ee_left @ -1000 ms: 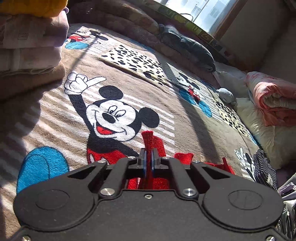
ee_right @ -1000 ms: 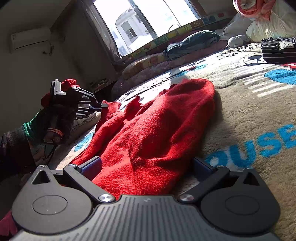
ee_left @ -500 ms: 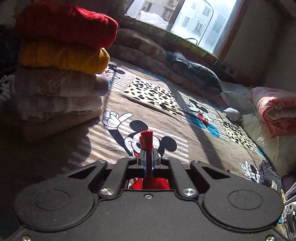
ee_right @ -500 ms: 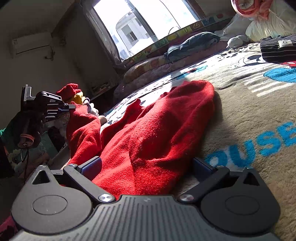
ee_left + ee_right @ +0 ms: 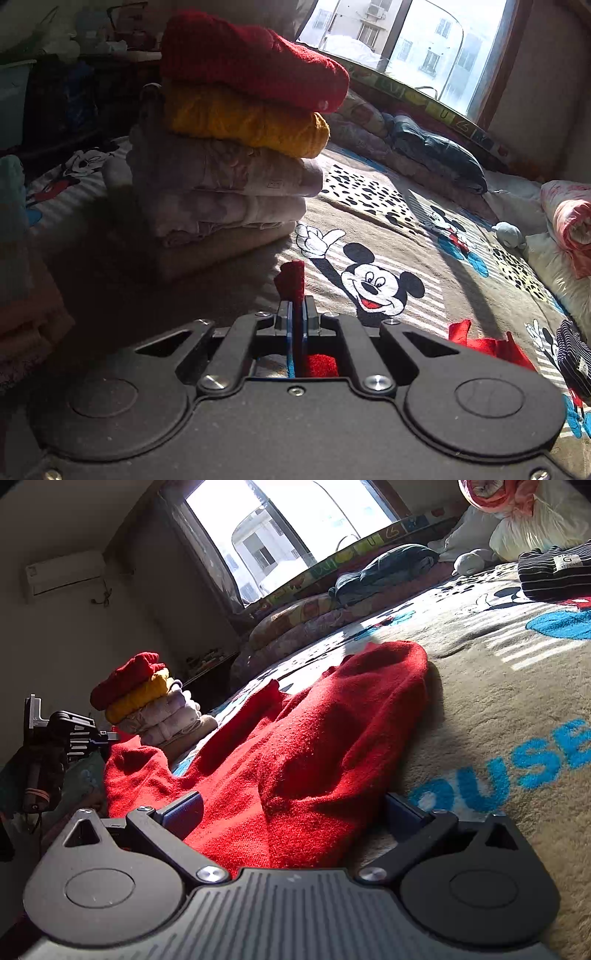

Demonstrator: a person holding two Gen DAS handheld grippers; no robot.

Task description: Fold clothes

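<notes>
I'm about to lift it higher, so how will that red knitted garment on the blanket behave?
The red knitted garment will probably hang floppy: it sags in folds from the left gripper, shut on one corner. It looks light, since a pinch holds it. The right gripper stands open around it, so the rest likely drags along the fleecy cartoon-mouse blanket.
</notes>
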